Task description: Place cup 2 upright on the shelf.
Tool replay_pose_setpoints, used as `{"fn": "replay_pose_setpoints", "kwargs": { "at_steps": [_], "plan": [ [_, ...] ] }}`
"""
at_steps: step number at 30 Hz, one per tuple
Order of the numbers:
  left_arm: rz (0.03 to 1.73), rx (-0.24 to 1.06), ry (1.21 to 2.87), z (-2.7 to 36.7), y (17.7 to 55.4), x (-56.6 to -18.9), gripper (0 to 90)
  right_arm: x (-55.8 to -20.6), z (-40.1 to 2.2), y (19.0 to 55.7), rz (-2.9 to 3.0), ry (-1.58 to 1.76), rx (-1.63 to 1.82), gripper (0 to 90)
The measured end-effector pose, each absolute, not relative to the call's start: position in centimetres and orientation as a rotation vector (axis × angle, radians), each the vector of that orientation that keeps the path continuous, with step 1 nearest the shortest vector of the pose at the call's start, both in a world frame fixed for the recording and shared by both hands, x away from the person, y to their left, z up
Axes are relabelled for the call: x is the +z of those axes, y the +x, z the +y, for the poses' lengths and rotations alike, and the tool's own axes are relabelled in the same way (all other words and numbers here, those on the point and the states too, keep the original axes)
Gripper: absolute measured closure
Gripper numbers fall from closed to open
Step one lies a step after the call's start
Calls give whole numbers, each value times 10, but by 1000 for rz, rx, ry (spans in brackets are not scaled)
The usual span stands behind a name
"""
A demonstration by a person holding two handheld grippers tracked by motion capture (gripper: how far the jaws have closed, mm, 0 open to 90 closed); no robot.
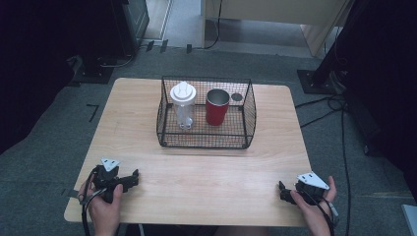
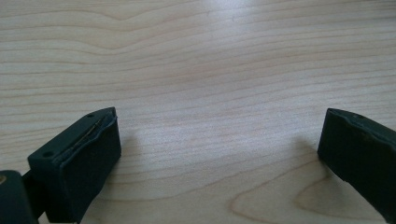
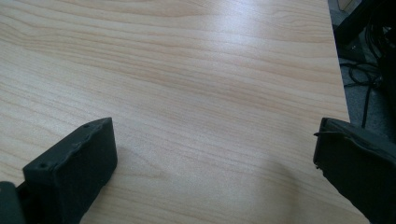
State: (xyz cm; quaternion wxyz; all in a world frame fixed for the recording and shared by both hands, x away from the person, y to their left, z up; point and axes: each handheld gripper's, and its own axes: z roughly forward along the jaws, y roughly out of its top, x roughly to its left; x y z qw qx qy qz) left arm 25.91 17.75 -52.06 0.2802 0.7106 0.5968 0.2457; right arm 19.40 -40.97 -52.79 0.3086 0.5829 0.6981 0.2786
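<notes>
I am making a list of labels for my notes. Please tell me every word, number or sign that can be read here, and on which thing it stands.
None can be read: the red cup, the clear bottle with its white lid and the wire basket show no writing.

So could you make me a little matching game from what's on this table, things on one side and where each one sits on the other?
Things:
1. red cup
2. clear bottle with white lid
3. wire basket
4. left gripper

Places:
A. near edge of the table, jaws open
B. middle of the table, towards the far side
C. inside the basket, right half
D. inside the basket, left half

Pairs: 1-C, 2-D, 3-B, 4-A
</notes>
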Motion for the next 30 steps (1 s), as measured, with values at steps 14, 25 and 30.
{"fn": "replay_pose_setpoints", "kwargs": {
  "at_steps": [14, 25, 30],
  "plan": [
    [1600, 659, 1905, 178, 259, -521, 0, -529, -420, 196, 1896, 1641, 823, 2],
    [1601, 659, 1904, 178, 259, -521, 0, -529, -417, 194, 1872, 1670, 817, 1],
    [1600, 659, 1904, 178, 259, -521, 0, -529, -417, 194, 1866, 1675, 814, 1]
  ]
}}
